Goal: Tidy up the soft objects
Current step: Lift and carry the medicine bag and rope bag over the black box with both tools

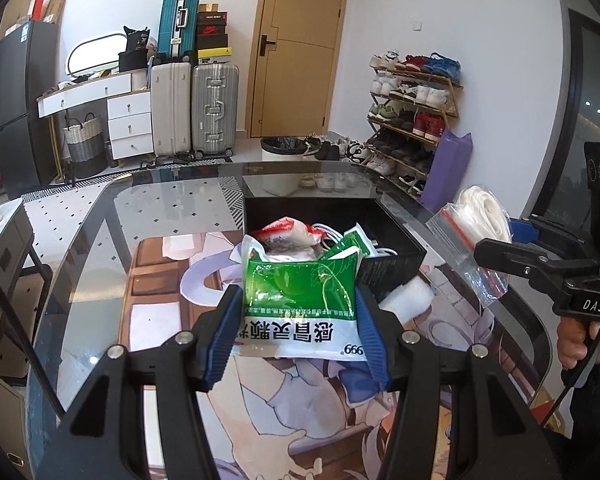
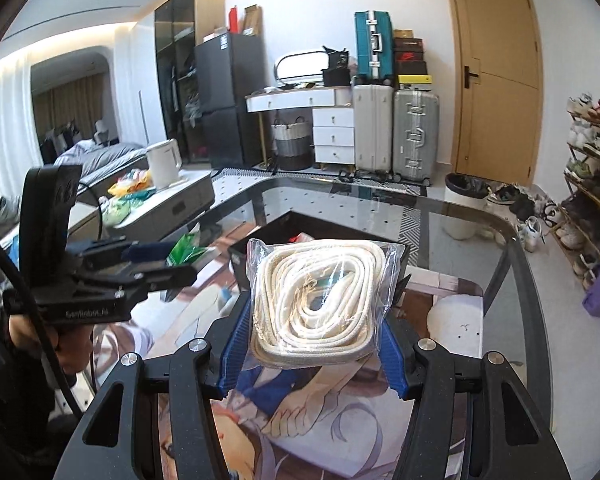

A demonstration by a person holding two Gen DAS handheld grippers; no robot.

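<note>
The green packet (image 1: 300, 300) hung pinched between the fingers of the left gripper (image 1: 298, 320), its long axis running away from the hand toward the black box (image 1: 392, 256), which lay straight ahead and just beyond the packet's far end; the right gripper (image 2: 312, 340) was clamped on a clear bag of white rope (image 2: 320, 296), raised to the right of the box and seemingly no nearer; the left looked better lined up to drop first onto the packets (image 1: 288, 234) already inside.
</note>
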